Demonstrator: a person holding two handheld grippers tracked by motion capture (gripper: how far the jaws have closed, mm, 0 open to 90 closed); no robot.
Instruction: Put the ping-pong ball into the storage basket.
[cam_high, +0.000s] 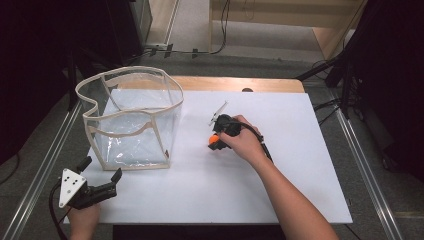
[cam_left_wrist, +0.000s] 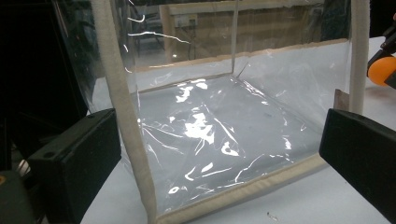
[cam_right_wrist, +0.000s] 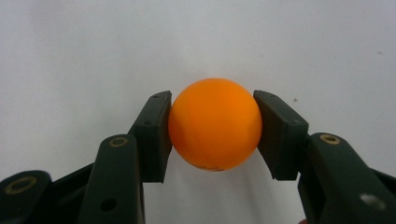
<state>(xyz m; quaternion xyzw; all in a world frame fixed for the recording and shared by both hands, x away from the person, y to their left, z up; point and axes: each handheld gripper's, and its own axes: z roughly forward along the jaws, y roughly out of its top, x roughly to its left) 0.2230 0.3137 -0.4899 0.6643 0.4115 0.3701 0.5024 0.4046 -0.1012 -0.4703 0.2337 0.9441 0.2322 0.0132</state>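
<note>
We have the orange ball (cam_right_wrist: 214, 124) gripped, so the pickup looks done; what is left, as we judge it, is carrying it left to the clear bag (cam_high: 132, 117) and dropping it inside. The bag stands open-topped on the left half of the white counter (cam_high: 280, 190), and nothing shows inside it. The ball sits mid-counter, to the right of the bag and apart from it. Our right hand-held gripper (cam_right_wrist: 212, 135) is clenched on the ball, one pad pressing each side. Our left hand-held gripper (cam_high: 97, 176) waits at the near left, released, its jaws spread wide in front of the bag's near corner without touching it.
</note>
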